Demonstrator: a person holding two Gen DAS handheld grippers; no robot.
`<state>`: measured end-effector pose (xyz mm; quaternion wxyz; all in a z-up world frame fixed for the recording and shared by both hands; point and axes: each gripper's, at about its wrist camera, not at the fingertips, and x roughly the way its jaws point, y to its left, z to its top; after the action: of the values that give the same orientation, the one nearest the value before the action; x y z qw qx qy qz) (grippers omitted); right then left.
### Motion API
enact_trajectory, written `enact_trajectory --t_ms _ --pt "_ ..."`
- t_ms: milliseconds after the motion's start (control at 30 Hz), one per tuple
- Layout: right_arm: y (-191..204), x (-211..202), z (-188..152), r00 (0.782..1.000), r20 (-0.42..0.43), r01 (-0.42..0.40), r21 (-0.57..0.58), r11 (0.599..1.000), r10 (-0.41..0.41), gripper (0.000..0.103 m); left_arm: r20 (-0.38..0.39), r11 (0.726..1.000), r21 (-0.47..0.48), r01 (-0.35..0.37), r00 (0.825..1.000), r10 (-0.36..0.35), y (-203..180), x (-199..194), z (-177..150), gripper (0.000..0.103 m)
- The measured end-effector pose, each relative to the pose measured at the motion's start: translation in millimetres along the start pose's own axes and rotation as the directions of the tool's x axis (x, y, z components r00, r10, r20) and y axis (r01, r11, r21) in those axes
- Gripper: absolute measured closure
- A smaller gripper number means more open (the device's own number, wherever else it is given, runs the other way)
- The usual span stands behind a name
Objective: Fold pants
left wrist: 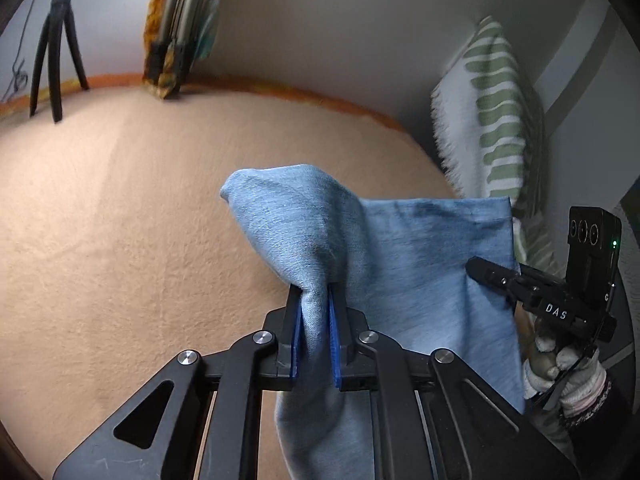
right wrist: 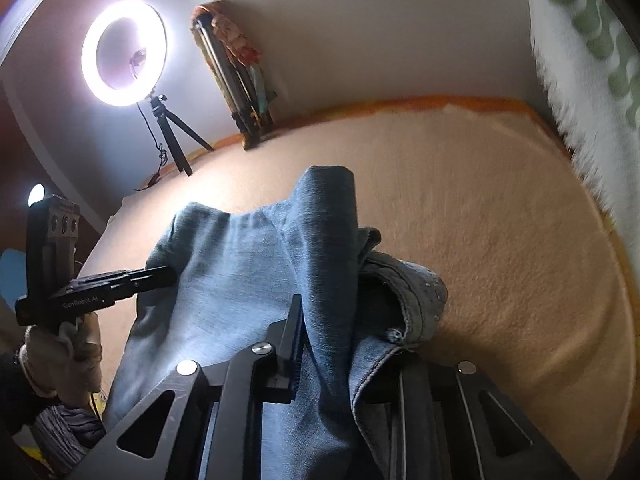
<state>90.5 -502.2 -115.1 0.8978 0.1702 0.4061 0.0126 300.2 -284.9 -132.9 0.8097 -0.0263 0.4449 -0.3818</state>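
Observation:
Light blue denim pants (left wrist: 420, 260) hang lifted over the peach bed cover (left wrist: 120, 220). My left gripper (left wrist: 316, 290) is shut on a bunched fold of the pants, with the blue pads (left wrist: 297, 332) pressing the cloth from both sides. In the left wrist view my right gripper (left wrist: 474, 266) pinches the pants' right edge, held by a gloved hand (left wrist: 560, 356). In the right wrist view the pants (right wrist: 232, 288) drape over my right gripper (right wrist: 328, 304) and hide its right finger. The cloth runs between its jaws. The left gripper (right wrist: 170, 274) grips the pants' left edge.
A white pillow with green stripes (left wrist: 492, 120) leans against the wall at the right. A lit ring light on a tripod (right wrist: 124, 52) stands at the bed's far left corner. A bundle of folded stands in orange cloth (right wrist: 236, 80) leans on the back wall.

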Motion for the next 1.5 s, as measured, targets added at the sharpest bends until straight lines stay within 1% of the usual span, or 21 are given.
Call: enact_trajectory --t_ms 100,200,267,367,433,467,533,667,767,900,1033,1167,1233,1367,1500 --pt "6.5 -21.6 3.6 0.999 0.032 -0.004 -0.009 1.0 0.005 0.085 0.032 1.0 0.029 0.011 0.999 -0.012 -10.5 -15.3 3.2 0.094" --pt "15.2 -45.5 7.9 0.997 0.071 -0.001 -0.015 1.0 0.002 0.086 0.064 0.999 0.03 0.035 0.997 -0.037 -17.6 -30.4 9.3 0.094" --pt "21.5 -60.3 13.6 0.995 0.103 -0.004 -0.004 1.0 0.004 0.086 0.089 0.998 0.025 0.062 0.994 -0.064 -22.5 -43.8 16.4 0.094" --pt "29.2 -80.8 25.8 0.99 0.142 -0.025 0.009 1.0 0.023 0.086 0.124 0.996 0.047 0.081 0.989 -0.086 -31.4 -61.5 28.1 0.094" --pt "35.5 -94.6 39.3 0.985 0.169 -0.035 -0.004 0.999 0.036 0.086 0.148 0.994 0.075 0.081 0.985 -0.092 -38.9 -72.3 41.3 0.094" --pt "39.3 -101.8 49.2 0.982 0.188 -0.032 -0.017 0.999 0.034 0.087 0.158 0.993 0.088 0.074 0.984 -0.087 -41.8 -75.4 45.5 0.094" --pt "47.0 -108.8 65.7 0.975 0.219 -0.013 -0.049 0.999 0.023 0.087 0.181 0.993 0.103 0.059 0.981 -0.077 -44.8 -77.6 64.0 0.094" --pt "53.2 -103.9 106.0 0.965 0.261 0.023 -0.079 0.997 -0.001 0.087 0.213 0.993 0.116 0.026 0.976 -0.05 -45.9 -69.4 105.2 0.094" --pt "45.2 -87.8 138.0 0.963 0.269 0.04 -0.076 0.996 -0.018 0.087 0.226 0.991 0.131 0.0 0.974 -0.03 -44.4 -59.7 128.9 0.094" --pt "28.9 -58.9 168.8 0.962 0.27 0.05 -0.052 0.997 -0.034 0.087 0.237 0.988 0.152 -0.039 0.972 0.002 -38.6 -39.1 157.1 0.094" --pt "12.5 -26.9 193.5 0.964 0.261 0.06 -0.042 0.997 -0.047 0.087 0.232 0.99 0.129 -0.053 0.973 0.021 -26.5 -9.7 179.7 0.094" --pt "-7.8 17.9 217.4 0.976 0.211 0.062 -0.025 0.998 -0.056 0.087 0.204 0.991 0.113 -0.071 0.978 0.046 -9.4 25.0 191.6 0.094" --pt "-16.4 38.2 224.2 0.979 0.193 0.07 -0.025 0.997 -0.064 0.087 0.19 0.991 0.103 -0.086 0.98 0.066 1.2 45.2 197.5 0.094" --pt "-33.2 86.7 239.4 0.983 0.154 0.104 -0.03 0.994 -0.098 0.087 0.187 0.989 0.093 -0.115 0.978 0.096 13.7 73.6 210.9 0.095" --pt "-49.8 125.9 254.4 0.984 0.123 0.133 -0.025 0.991 -0.128 0.088 0.18 0.98 0.108 -0.165 0.973 0.144 22.4 103.9 223.3 0.095"
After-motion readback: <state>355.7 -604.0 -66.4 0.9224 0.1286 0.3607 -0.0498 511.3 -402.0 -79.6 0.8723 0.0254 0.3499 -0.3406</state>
